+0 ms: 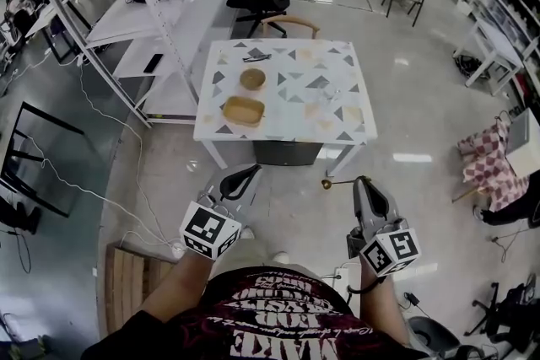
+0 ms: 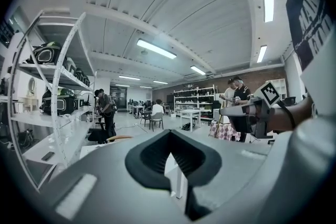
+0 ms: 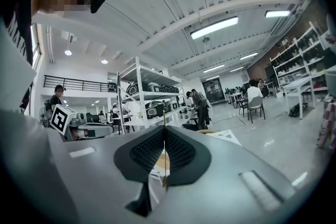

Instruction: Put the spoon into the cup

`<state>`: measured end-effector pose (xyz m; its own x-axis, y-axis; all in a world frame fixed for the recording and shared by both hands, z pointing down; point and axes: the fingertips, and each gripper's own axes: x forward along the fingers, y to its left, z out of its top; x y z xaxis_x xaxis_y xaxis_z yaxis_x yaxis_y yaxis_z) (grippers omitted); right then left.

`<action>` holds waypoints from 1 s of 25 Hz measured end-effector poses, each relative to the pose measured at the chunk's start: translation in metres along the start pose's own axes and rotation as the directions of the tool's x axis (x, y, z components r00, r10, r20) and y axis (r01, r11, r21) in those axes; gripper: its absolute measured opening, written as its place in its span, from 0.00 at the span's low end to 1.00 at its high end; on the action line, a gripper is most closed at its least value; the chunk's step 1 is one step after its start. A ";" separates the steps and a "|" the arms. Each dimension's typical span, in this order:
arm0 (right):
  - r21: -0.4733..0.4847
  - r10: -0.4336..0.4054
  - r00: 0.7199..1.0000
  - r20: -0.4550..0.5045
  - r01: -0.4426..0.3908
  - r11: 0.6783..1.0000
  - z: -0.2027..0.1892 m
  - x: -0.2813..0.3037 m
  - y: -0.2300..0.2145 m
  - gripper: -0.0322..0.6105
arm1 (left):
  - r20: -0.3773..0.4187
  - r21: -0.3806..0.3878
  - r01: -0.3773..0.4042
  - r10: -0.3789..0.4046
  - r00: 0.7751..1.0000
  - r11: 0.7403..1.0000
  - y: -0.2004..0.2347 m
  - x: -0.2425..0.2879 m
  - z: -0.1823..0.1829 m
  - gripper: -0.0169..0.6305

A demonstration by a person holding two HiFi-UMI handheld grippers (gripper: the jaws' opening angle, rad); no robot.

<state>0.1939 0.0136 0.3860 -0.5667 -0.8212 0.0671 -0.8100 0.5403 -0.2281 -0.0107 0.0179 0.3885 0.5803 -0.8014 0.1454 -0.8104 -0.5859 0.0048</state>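
1. The thin-handled gold-coloured spoon (image 1: 327, 182) is off the white table with grey and tan triangles (image 1: 304, 110), just short of its near edge and above the floor. Its small bowl points toward the left gripper.
2. The right gripper (image 1: 363, 181) is pinched fully closed on the spoon's handle. In the right gripper view the handle (image 3: 164, 118) runs as a thin upright line between the pressed-together pads (image 3: 181, 152).
3. The left gripper (image 1: 251, 171) is also short of the table's near edge. Its jaw tips are together and nothing is between them (image 2: 169, 132).
4. An oval tan wooden plate (image 1: 243, 110) lies on the table's near left part.
5. The round brown cup (image 1: 252, 78) stands just beyond the plate, apart from it and well apart from the spoon.
6. A small dark object (image 1: 256, 56) lies near the table's far edge.
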 end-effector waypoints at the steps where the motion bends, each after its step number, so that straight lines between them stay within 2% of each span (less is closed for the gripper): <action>1: 0.000 -0.001 1.000 0.001 0.001 1.000 0.000 0.000 0.000 0.10 | -0.001 0.001 0.003 -0.003 1.000 1.000 0.000 0.000 -0.001 0.03; 9: 0.014 -0.043 0.999 0.006 0.043 0.999 0.002 0.004 -0.013 0.10 | -0.007 0.017 0.061 -0.061 0.998 0.998 0.002 0.023 0.005 0.03; 25: 0.011 -0.101 0.995 0.002 0.101 0.995 0.014 0.071 -0.054 0.10 | -0.032 0.055 0.125 -0.123 0.992 0.991 0.050 0.103 0.011 0.03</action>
<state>0.2001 -0.0763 0.3892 -0.4820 -0.8718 0.0873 -0.8611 0.4529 -0.2310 0.0095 -0.0956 0.3934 0.6728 -0.7187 0.1756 -0.7259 -0.6871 -0.0312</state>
